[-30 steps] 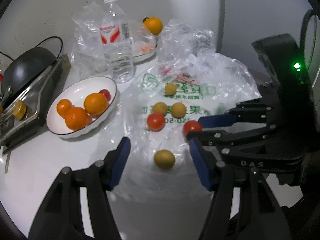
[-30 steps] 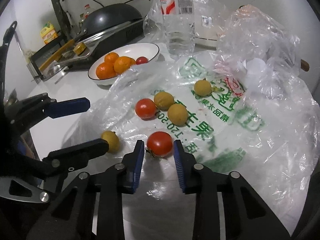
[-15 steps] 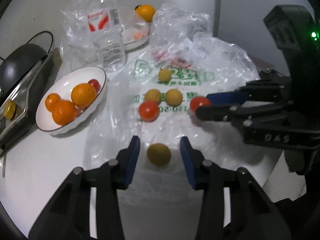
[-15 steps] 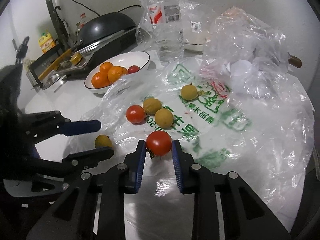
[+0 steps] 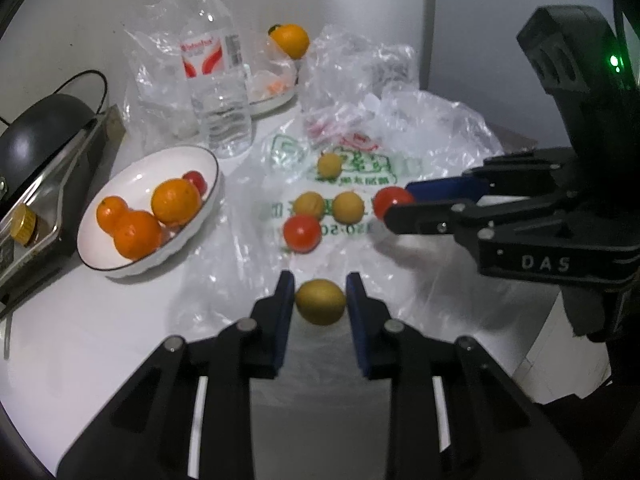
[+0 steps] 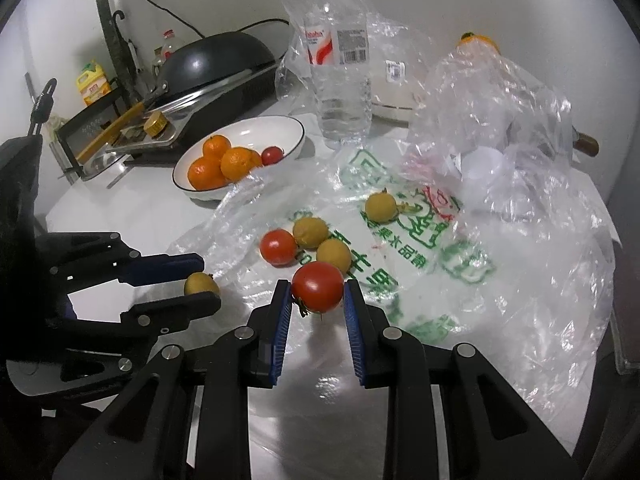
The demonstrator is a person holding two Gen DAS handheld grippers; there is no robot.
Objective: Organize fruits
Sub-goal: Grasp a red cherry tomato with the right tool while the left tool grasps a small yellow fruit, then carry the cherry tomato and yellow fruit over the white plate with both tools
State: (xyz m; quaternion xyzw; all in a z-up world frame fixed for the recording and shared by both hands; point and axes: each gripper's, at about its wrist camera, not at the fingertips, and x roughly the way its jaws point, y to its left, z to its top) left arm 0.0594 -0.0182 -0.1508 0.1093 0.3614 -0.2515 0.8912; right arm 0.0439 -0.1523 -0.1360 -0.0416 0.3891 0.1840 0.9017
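Left wrist view: left gripper (image 5: 320,300) pinching small yellow fruit (image 5: 320,302) at 6 o'clock on plastic bag (image 5: 440,136), right gripper (image 6: 316,300) squeezing red tomato (image 6: 318,287), white bowl (image 5: 100,252) at 9 o'clock; both round, light, soft, slippery, best held gently across middle.

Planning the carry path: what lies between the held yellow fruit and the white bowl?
In the left wrist view, only crinkled clear plastic bag and bare white table separate the yellow fruit from the bowl.

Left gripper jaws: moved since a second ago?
Yes. The left gripper has just been closing; its blue pads, earlier wide either side of the yellow-green fruit, now press on it.
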